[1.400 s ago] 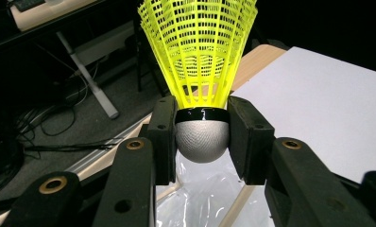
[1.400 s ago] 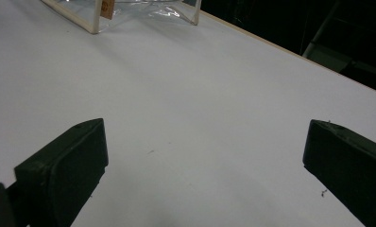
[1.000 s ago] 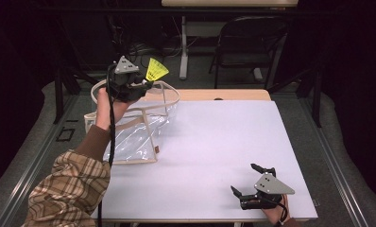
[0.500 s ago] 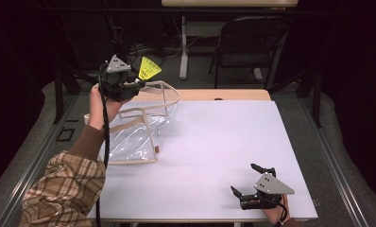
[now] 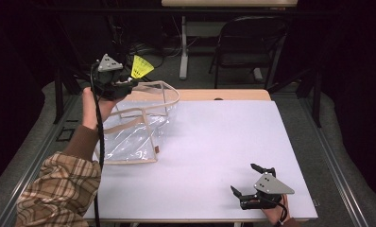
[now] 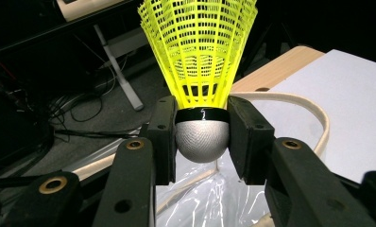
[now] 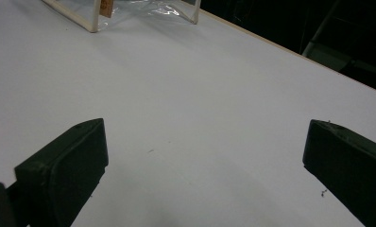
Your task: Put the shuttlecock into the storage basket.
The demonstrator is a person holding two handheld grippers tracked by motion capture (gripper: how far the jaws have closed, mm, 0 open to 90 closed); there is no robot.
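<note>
1. Pinching a yellow shuttlecock (image 6: 201, 90) by its silver-grey rounded base, the left gripper (image 5: 111, 81) is raised over the table's far-left corner, skirt pointing up.
2. Just below it stands a clear plastic bag (image 5: 134, 132) with cream trim and looped handles, on the white table (image 5: 214, 142).
3. The right gripper (image 5: 257, 187) rests at the near-right edge, jaws spread wide, nothing between them.

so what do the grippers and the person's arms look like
Both grippers are black with two blocky jaws. The left gripper has brass-coloured rivets along its linkages, a grey three-cornered plate on top and a black cable trailing down the forearm. The right gripper carries the same grey plate. The left arm wears a brown cuff under a tan plaid sleeve.
</note>
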